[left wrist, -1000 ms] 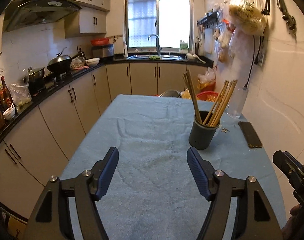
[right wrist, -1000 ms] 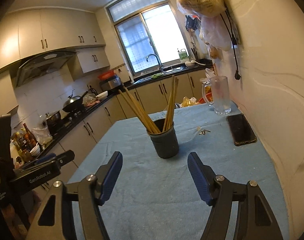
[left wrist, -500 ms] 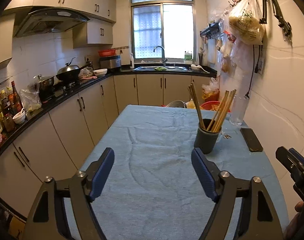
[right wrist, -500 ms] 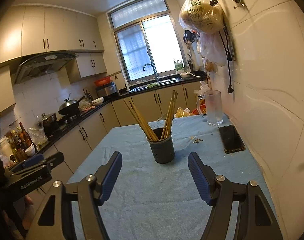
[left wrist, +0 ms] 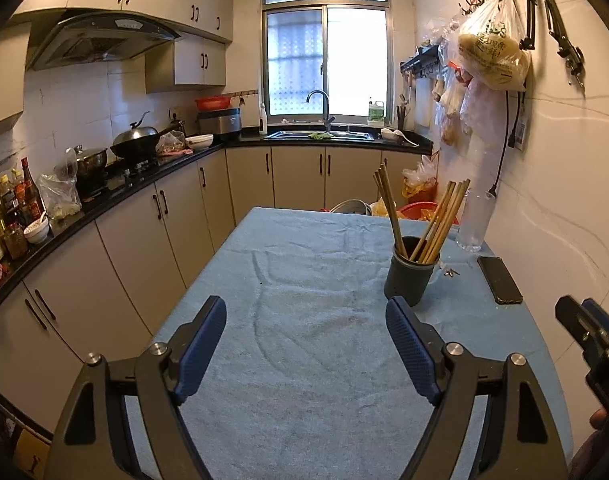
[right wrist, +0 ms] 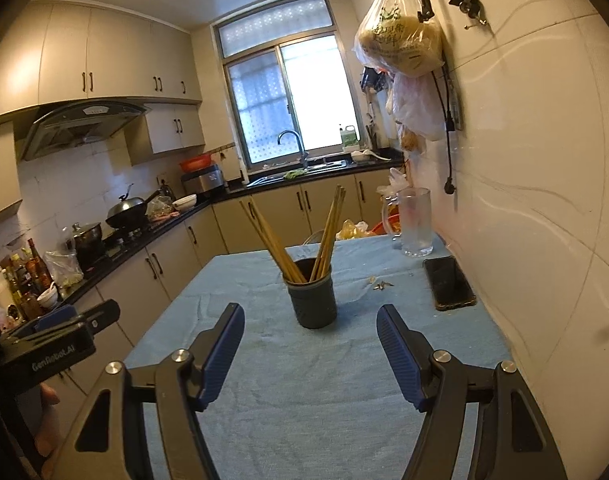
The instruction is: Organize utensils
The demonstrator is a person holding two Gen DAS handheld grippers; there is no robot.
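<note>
Left gripper (left wrist: 306, 344) jaws wider than 1 s ago, empty; right gripper (right wrist: 310, 354) jaws wide, empty. Chopstick holder (right wrist: 312, 300) farther off.

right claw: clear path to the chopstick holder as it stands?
Probably yes. The right claw is open and empty, the chopstick holder stands straight ahead of it on bare blue cloth, and the phone lies off to the side.

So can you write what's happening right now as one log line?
left gripper: open, empty | right gripper: open, empty | chopsticks: standing in dark cup | cup: on blue cloth, untouched
</note>
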